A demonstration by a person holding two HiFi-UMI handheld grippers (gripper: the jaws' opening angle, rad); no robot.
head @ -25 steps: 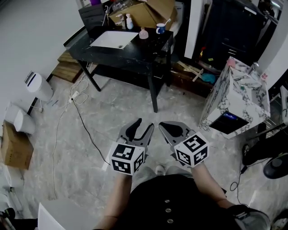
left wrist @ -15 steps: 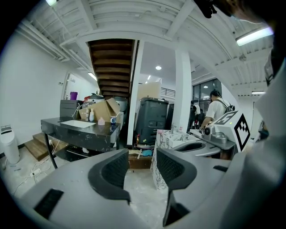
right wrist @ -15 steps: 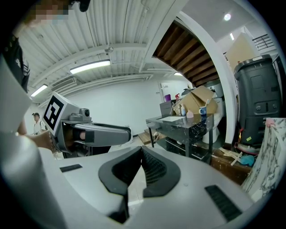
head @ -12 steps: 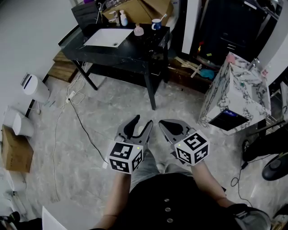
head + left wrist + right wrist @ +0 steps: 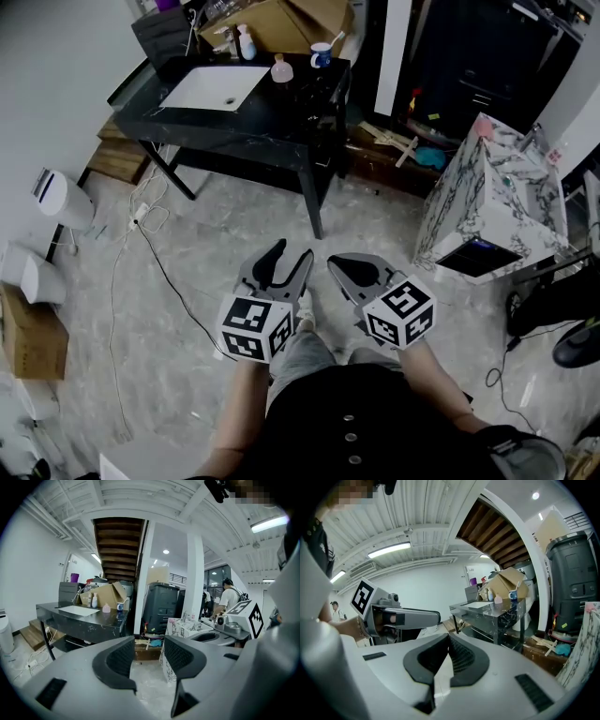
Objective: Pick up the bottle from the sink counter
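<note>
On the black counter [image 5: 281,112], far across the room: white bottle [image 5: 246,42] at the back edge, behind the white basin [image 5: 211,89]; pink bottle [image 5: 279,68] just right of the basin; mug [image 5: 321,56] further right. Labels too small to read. Cardboard box [image 5: 281,17] at the counter's back, cut off by the frame top. Both grippers well short of the counter, over the floor. Left gripper [image 5: 287,260]: jaws apart, nothing between. Right gripper [image 5: 337,267]: clenched tip to tip, empty.
</note>
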